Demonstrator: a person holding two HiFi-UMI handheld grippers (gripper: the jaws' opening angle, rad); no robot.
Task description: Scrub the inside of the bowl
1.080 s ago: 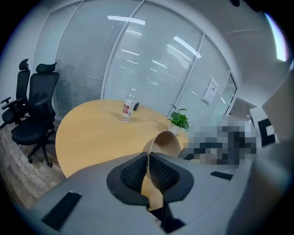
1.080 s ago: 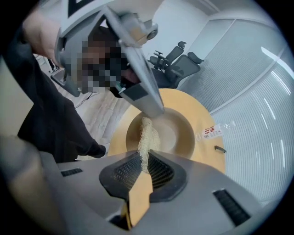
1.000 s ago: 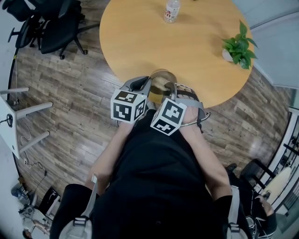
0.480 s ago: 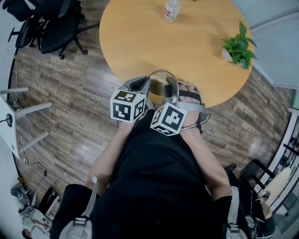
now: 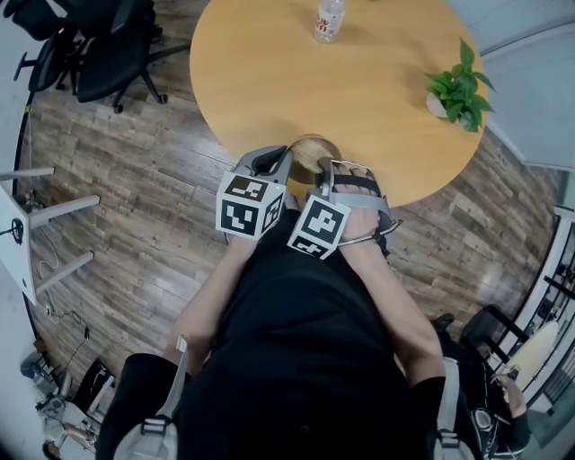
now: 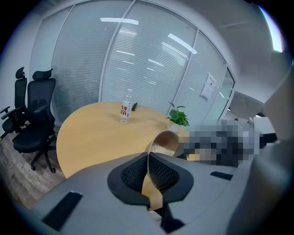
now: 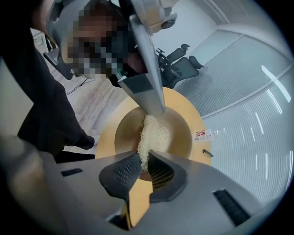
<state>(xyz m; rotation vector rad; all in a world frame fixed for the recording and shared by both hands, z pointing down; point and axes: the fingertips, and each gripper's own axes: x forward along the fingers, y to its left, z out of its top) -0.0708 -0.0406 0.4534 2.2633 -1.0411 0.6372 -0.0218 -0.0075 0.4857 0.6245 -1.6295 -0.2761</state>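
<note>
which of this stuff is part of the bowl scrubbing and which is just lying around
In the job:
- bowl, rim clamped in the left claw
- scrubber, held by the right claw inside the bowl

Just lying about:
- bottle
- plant
- chairs

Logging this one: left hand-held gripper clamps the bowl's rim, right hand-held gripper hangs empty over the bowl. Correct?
Not empty: the right gripper view shows the right hand-held gripper shut on a pale mesh scrubber that reaches into the bowl. The left hand-held gripper does clamp the bowl's rim.
</note>
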